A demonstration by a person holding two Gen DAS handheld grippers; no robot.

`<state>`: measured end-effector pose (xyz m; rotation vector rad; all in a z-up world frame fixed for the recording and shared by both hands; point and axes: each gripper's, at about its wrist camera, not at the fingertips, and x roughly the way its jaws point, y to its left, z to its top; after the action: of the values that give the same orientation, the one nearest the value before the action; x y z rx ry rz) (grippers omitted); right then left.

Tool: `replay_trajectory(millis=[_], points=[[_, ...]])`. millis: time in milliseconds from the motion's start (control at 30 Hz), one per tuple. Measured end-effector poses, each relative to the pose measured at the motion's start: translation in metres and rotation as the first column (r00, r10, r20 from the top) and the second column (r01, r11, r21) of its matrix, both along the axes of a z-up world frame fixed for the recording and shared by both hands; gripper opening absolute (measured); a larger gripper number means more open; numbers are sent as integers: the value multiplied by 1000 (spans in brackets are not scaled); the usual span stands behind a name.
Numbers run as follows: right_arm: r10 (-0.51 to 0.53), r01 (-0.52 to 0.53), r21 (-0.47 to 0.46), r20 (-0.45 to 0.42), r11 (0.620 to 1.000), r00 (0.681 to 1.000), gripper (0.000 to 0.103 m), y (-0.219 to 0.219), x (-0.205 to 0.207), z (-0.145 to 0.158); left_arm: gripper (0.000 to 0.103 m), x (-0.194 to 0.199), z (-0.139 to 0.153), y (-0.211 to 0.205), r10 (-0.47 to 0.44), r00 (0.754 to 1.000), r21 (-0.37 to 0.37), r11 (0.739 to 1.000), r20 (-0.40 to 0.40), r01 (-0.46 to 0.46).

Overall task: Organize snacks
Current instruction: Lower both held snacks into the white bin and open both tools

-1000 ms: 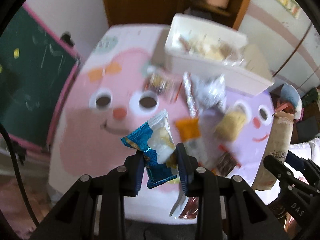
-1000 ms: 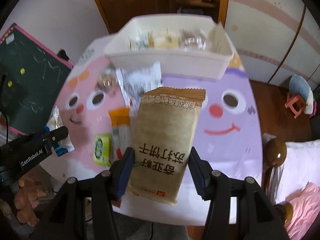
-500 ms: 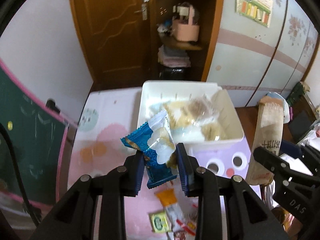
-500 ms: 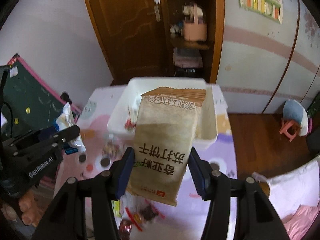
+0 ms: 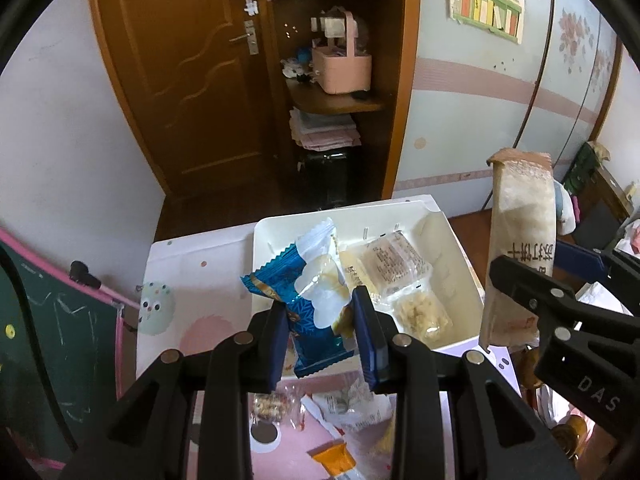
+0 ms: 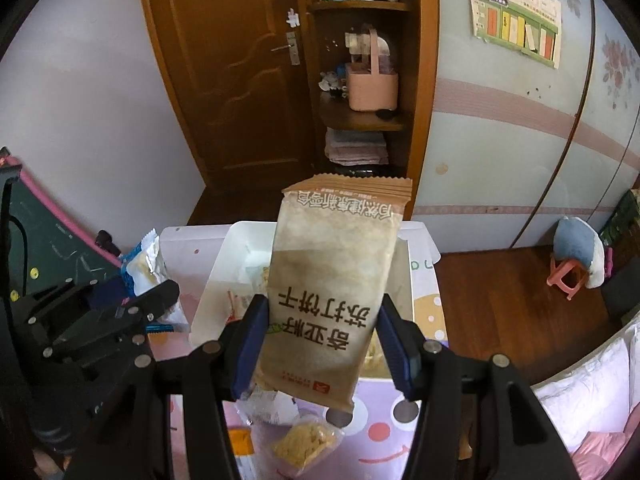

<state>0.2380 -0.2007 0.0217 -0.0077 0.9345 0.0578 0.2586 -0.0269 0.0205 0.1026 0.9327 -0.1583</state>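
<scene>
Left gripper (image 5: 320, 334): my fingers pinch the blue-and-white snack packet (image 5: 308, 304) mid-body; light, crinkly, slippery.
Right gripper (image 6: 320, 344): fingers clamp the tan cracker pack (image 6: 332, 276) low; brittle contents, hold gently.

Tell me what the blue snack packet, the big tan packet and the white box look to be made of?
Blue snack packet: glossy plastic film, seemingly; it shines and has a see-through window.
Big tan packet: matte, paper-like wrapper with crimped top edge; could be coated film.
White box: smooth, stiff plastic, probably; thin even walls.
</scene>
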Motion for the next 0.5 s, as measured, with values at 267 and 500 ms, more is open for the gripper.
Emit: replay_trajectory(millis=[267,500], points=[[-43,43,-6,-68,999,997,55,-7,39,-27,29,44,-34,-5,-22,997,12,1000,-71,23],[-79,78,-14,-128,997,989,55,-12,60,-52,29,71,-63,-6,-29,992,17,999,-126,32]])
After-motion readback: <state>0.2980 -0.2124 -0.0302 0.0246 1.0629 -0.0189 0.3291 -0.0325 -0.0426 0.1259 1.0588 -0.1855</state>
